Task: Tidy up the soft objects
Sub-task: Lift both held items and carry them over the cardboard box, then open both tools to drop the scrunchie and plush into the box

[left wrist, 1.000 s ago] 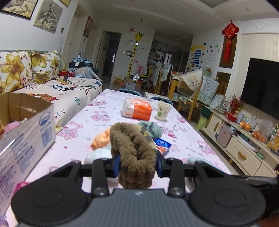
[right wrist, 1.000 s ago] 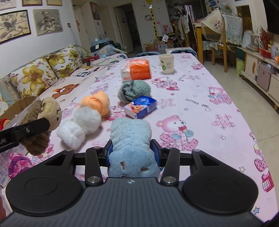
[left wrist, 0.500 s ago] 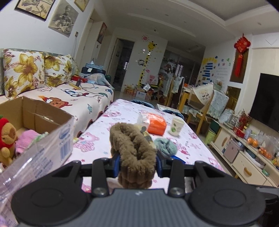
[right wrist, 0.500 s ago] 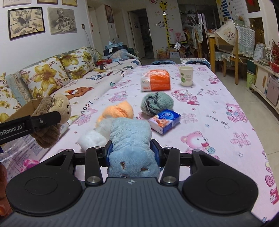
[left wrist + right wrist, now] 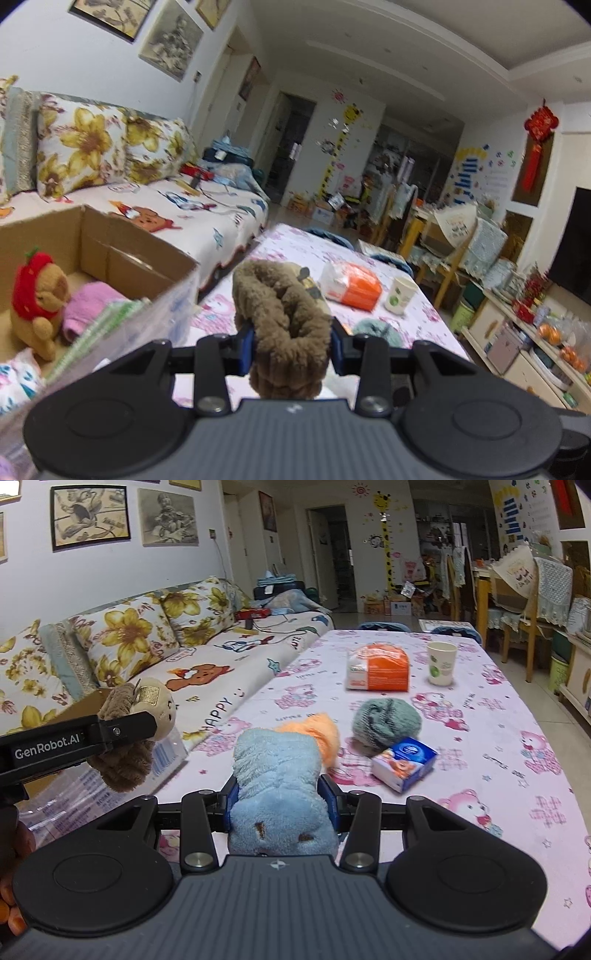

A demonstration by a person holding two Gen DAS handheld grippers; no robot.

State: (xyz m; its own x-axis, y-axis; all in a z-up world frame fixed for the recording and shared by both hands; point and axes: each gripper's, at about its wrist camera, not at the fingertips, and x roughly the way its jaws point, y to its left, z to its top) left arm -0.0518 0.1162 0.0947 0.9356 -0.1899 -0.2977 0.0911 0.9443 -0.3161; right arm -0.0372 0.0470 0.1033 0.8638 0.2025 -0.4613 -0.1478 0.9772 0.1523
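While the left gripper [image 5: 291,345] clamps a brown plush toy [image 5: 286,321] between its pads, the open cardboard box [image 5: 122,251] sits just off its left side with a bear in a red hood [image 5: 37,291] and a pink cloth [image 5: 88,306] inside. The right gripper [image 5: 281,805] squeezes a light-blue plush [image 5: 277,775]. Ahead of it on the table [image 5: 498,746] lie an orange plush [image 5: 317,731], a grey-green plush [image 5: 386,722] and a small blue tissue pack [image 5: 404,762].

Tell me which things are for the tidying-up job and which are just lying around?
For the job:
- fuzzy brown plush toy, clamped in the left gripper
- fluffy light-blue plush toy, clamped in the right gripper
- fluffy orange toy
- grey-green fuzzy ball
- open cardboard box

Just lying around:
- orange-and-white tissue pack
- white paper cup
- small blue tissue packet
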